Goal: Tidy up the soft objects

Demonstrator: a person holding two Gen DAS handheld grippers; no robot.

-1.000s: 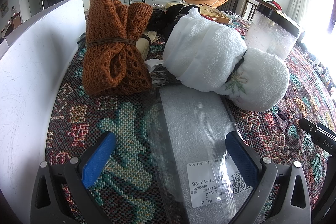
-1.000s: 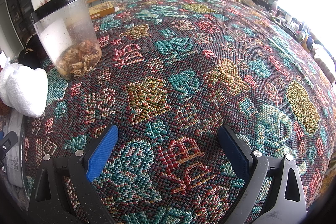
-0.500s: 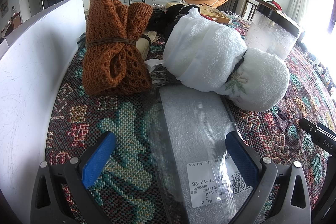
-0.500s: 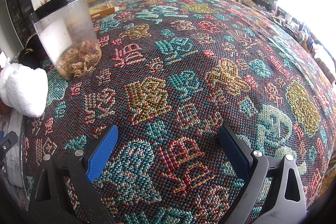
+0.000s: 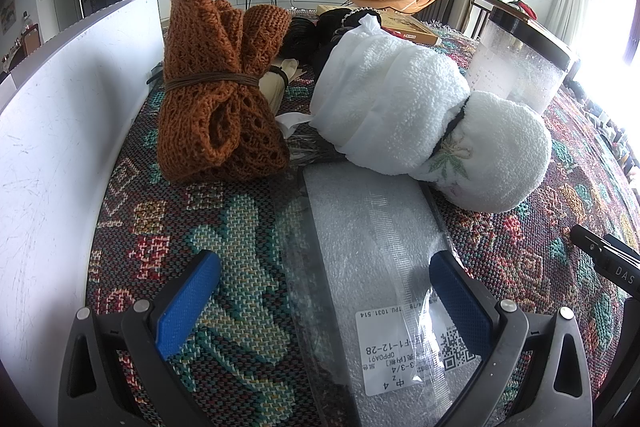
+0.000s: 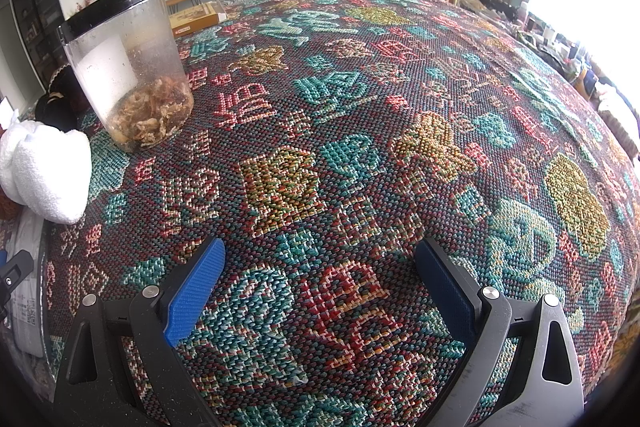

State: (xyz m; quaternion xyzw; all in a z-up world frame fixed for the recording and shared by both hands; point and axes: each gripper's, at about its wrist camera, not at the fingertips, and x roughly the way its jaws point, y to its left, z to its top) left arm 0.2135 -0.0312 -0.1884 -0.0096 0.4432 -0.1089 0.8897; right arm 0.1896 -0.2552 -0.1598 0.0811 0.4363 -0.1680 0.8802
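A rust-orange knitted bundle (image 5: pixel 218 87) tied with a band stands on the patterned tablecloth, left of centre. Beside it lies a white rolled towel (image 5: pixel 424 123) bound with a dark band; the same white towel (image 6: pixel 44 167) shows at the left edge of the right wrist view. A clear plastic bag with white foam and a label (image 5: pixel 372 259) lies flat in front of them, its near end between the blue pads of my open left gripper (image 5: pixel 324 295). My right gripper (image 6: pixel 320 283) hovers open over bare tablecloth, holding nothing.
A white board (image 5: pixel 64 131) walls the left side. A clear jar with a black rim (image 6: pixel 128 67) holds dried bits, right of the towel. Dark items (image 5: pixel 320 27) and a flat box (image 5: pixel 404 27) lie behind. The patterned tablecloth (image 6: pixel 400 107) stretches to the right.
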